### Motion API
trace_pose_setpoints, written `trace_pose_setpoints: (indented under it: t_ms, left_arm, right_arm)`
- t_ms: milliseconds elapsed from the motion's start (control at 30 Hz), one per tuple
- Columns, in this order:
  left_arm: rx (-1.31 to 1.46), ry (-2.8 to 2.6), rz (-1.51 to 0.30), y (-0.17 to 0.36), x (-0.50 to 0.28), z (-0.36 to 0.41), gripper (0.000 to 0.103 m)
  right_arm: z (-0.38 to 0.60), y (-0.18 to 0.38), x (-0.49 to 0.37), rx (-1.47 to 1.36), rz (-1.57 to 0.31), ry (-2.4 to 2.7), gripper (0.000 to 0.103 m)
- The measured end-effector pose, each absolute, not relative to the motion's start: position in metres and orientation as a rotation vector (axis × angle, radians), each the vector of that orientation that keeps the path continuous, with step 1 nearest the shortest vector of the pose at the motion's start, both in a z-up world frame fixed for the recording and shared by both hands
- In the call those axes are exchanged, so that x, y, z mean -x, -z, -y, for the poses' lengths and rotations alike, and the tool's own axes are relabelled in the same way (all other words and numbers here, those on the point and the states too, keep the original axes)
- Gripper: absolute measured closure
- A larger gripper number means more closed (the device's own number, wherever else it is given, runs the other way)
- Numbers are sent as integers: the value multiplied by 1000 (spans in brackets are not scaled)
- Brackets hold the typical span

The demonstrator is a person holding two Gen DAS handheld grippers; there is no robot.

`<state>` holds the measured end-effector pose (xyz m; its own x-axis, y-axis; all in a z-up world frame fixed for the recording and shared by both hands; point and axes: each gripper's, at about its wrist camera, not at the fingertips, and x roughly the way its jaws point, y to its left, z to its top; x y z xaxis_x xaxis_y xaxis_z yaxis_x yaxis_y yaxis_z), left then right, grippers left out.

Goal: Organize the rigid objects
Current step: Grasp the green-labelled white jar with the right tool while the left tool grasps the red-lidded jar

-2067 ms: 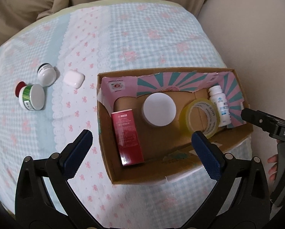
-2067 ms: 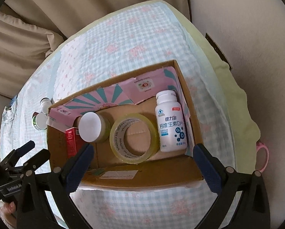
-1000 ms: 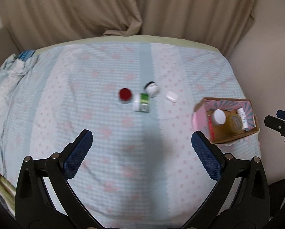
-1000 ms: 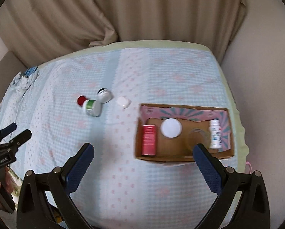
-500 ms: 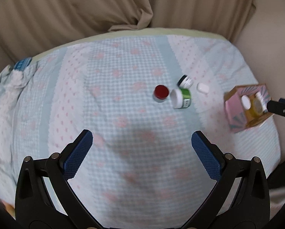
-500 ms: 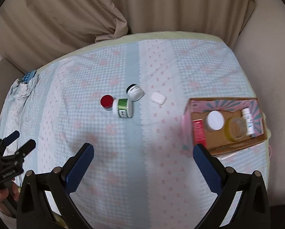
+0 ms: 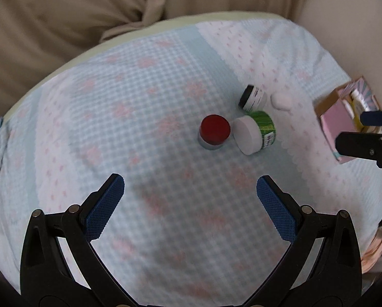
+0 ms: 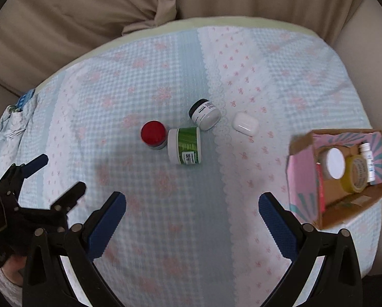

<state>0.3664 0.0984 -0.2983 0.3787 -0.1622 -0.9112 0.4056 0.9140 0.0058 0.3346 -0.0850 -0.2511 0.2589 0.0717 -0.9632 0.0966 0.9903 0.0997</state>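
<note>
Cardboard box (image 8: 303, 153) at the bed's right edge already holds a tape roll (image 8: 357, 176), a white-lidded jar (image 8: 334, 163) and a bottle (image 8: 367, 161); I still have the red-capped jar (image 8: 153, 134), green tub (image 8: 187, 145), black-lidded jar (image 8: 205, 114) and white case (image 8: 245, 122) clustered mid-bed, with both left gripper (image 7: 189, 202) and right gripper (image 8: 192, 217) jaws spread wide, empty

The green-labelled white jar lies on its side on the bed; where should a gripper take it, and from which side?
Probably from above, fingers closing across the lid end and base end of the green-labelled white jar. It lies on its side, so its curved wall could roll. The red-lidded jar crowds its lid corner, so enter carefully.
</note>
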Motion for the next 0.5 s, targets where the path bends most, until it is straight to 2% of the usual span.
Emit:
trace_pose_setpoints:
  t_ms: [233,433,500]
  left_arm:
    - [-294,449,-1135,367,-409,-70,2]
    - [-277,481,-1130,416,-431,-55,8]
    - [-280,488,-1123,426,-435,-50,8]
  right_arm:
    - [82,316,-381,-210,-1385,36,1]
    - [73,368,-415,-227,-1441,64,15]
    - [72,377,-421,-224,-1456,70,17]
